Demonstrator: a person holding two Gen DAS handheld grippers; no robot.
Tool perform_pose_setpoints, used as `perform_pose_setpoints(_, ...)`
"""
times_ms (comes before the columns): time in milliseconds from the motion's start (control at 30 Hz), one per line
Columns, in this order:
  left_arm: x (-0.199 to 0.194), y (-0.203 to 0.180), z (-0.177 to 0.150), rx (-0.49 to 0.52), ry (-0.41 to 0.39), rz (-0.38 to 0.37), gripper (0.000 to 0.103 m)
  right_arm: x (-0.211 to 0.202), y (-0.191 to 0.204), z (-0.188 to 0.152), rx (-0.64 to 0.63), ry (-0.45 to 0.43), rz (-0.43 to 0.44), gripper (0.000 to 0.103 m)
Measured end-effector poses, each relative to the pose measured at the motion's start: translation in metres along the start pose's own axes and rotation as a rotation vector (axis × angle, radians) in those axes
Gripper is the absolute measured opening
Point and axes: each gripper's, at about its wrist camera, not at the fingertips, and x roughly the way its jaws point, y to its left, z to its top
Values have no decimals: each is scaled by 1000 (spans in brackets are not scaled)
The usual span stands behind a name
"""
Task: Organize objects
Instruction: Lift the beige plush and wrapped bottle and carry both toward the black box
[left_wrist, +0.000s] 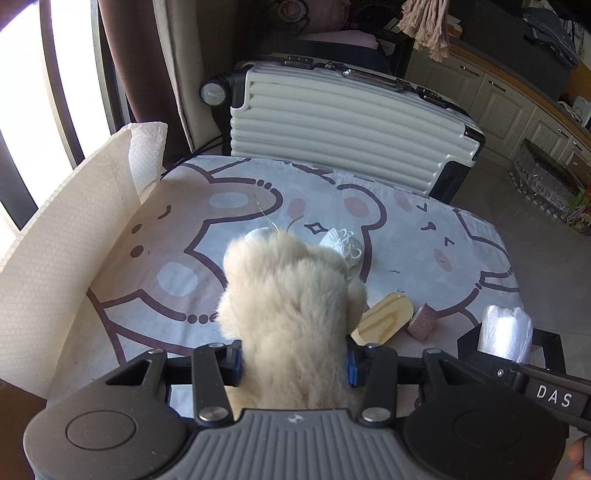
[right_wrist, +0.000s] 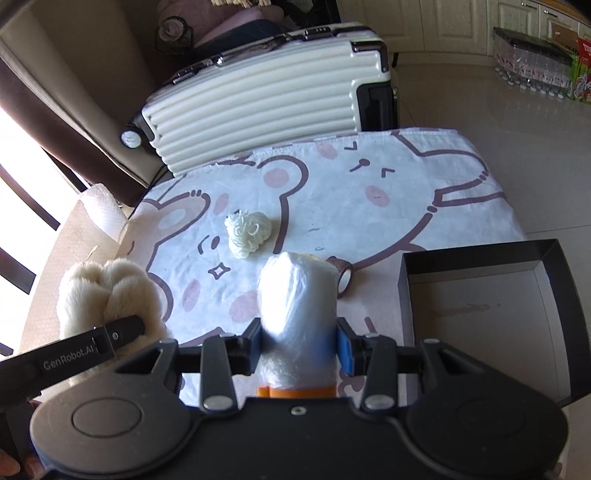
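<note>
Objects to be organized are spread over a table (right_wrist: 424, 192) covered in a bear-print cloth, and we read the black open box (right_wrist: 476, 306) at its right edge as the place they belong. It looks empty, so we judge the job barely begun.

The largest thing in hand is the cream plush paw (left_wrist: 291, 306). The left gripper (left_wrist: 293, 363) clamps it between its blue pads, the fur bulging above the jaws, and it hangs clear of the cloth over the table's left side. Fur gives under pressure, so we should keep the squeeze steady and avoid swinging.

Next comes the roll of clear plastic bags (right_wrist: 297, 306), with an orange end showing at the bottom. The right gripper (right_wrist: 299, 350) pinches it upright, just left of the box. The film is slippery, so we should carry it level, lower it into a box corner, and only then let the jaws part.

Since the two grippers sit close together, we should bring the roll in first, then the paw, to keep them from colliding above the box.

Loose on the cloth lie a pale wooden piece (left_wrist: 388, 317), a tangle of white yarn (right_wrist: 247, 232) and a small glittery tape roll (right_wrist: 341, 275).
</note>
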Motion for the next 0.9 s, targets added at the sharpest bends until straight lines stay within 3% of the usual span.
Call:
perform_pose_setpoints(400, -47, 6, -7, 6, -86, 11, 47, -39, 9, -9, -44, -83, 19, 41)
perform_pose_setpoints(900, -72, 2, -11, 53, -137, 35, 47, -56, 10, -14, -80, -128, -7, 42)
